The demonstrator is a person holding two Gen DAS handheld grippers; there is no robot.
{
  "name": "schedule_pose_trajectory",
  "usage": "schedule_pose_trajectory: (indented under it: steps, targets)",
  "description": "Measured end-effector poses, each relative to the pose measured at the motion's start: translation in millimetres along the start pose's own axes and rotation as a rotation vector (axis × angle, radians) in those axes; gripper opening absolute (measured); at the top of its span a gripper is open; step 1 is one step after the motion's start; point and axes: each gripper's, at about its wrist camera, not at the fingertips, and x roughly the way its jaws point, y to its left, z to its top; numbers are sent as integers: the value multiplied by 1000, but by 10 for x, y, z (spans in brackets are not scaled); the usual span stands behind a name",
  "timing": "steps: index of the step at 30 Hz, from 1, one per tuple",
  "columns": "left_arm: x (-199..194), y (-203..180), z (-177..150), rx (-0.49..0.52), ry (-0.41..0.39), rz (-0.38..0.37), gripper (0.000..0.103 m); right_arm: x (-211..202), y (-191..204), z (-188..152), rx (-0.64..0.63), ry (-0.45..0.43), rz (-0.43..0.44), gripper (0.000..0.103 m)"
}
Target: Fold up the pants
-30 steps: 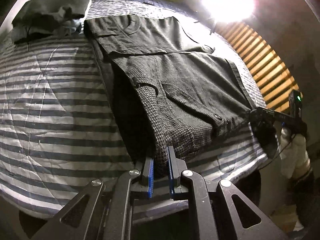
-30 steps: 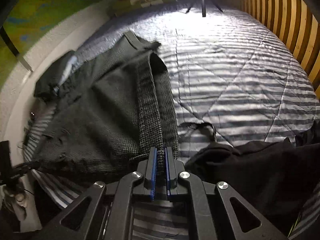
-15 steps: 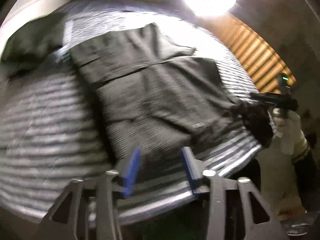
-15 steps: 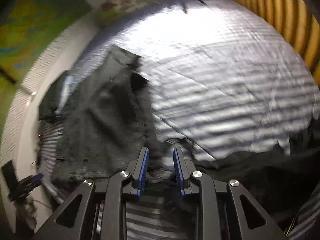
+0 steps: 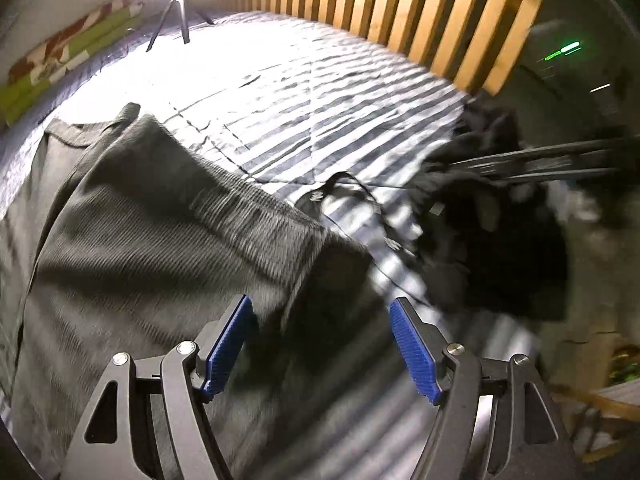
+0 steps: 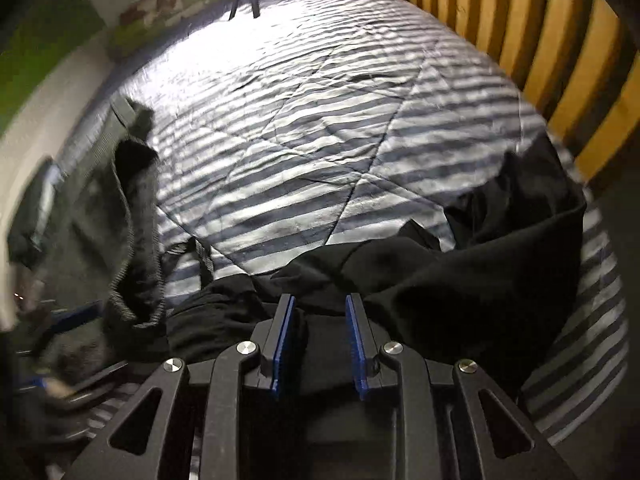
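The grey woven pants (image 5: 152, 248) lie folded on the striped quilt (image 5: 320, 112), filling the left of the left wrist view. My left gripper (image 5: 320, 324) hangs over their right edge. Its jaws are opening wide and its blue pads (image 5: 228, 344) press on nothing. In the right wrist view the pants (image 6: 132, 240) are blurred at the left. My right gripper (image 6: 320, 320) is open with a small gap, low over a crumpled black garment (image 6: 480, 264); no cloth is pinched between its pads. The same black garment (image 5: 504, 256) shows at the right of the left wrist view.
A wooden slat wall (image 5: 420, 12) runs along the bed's far right side. A bright lamp on a tripod (image 5: 172, 8) stands at the far end. Another dark garment (image 6: 32, 208) lies by the bed's left edge. Bare striped quilt (image 6: 320, 120) spreads beyond both grippers.
Both grippers have let go of the grey pants and opened. The left one swung right across the pants to their right edge. The right one moved right, onto the black garment.
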Motion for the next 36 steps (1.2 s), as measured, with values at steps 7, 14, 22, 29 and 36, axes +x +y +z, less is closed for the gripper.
schedule_pose_trajectory:
  steps: [7, 14, 22, 29, 36]
  targets:
    - [-271, 477, -60, -179, -97, -101, 31, -134, 142, 218, 19, -54, 197, 26]
    - [-1135, 1101, -424, -383, -303, -201, 31, 255, 881, 885, -1, -38, 402, 34]
    - [-1196, 1148, -512, -352, -290, -206, 30, 1093, 1723, 1365, 28, 122, 505, 34]
    - [-643, 706, -313, -333, -130, -441, 51, 1078, 1552, 1630, 87, -16, 245, 10]
    - [-855, 761, -386, -316, -159, -402, 58, 602, 1100, 1781, 101, -56, 167, 23]
